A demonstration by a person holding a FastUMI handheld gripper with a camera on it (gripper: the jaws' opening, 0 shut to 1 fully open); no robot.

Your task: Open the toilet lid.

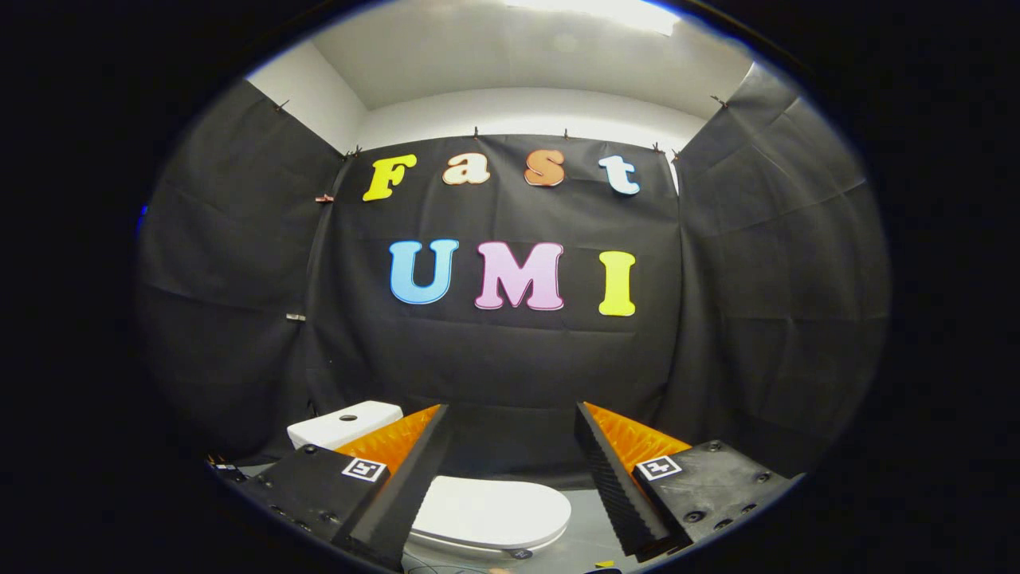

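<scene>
Both jaws wide above toilet lid (490,510)

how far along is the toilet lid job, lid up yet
Nothing looks done yet: the toilet lid lies flat and closed, in front of the white tank. In hand: the claw is open, fingers spread wide, holding nothing, with the lid lying below and between them. Left: reach the lid's edge, catch it and lift it up.
</scene>
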